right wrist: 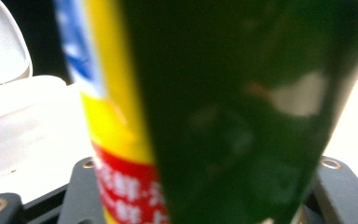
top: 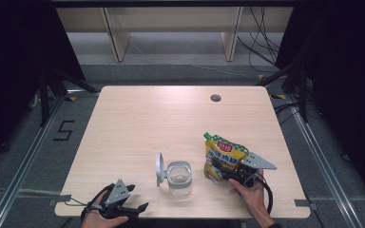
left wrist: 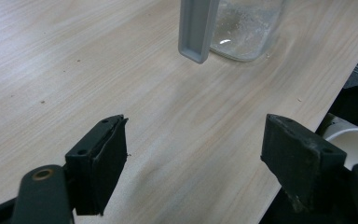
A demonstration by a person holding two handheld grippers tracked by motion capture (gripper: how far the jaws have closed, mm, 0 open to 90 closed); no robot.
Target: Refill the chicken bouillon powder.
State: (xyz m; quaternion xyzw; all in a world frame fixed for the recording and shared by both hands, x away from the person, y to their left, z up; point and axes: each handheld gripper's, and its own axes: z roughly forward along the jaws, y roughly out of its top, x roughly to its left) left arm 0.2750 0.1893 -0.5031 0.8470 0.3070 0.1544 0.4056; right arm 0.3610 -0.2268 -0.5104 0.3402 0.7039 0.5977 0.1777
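While upright, pouch [top: 222, 156] spout up-left

The left claw [top: 134, 198] is black, topped by a grey three-cornered plate, with thick flat jaw pads and brass-coloured rivets at the arm pivots. The right claw [top: 218, 172] carries the same grey plate, and a black cable loops from it.

Table [top: 138, 123]: pale wood, centre of the high view.
Cable hole [top: 215, 98]: one o'clock on the tabletop.
Floor mark "5" [top: 64, 130]: nine o'clock, off the table.
Wooden shelf legs [top: 115, 35]: twelve o'clock, beyond.
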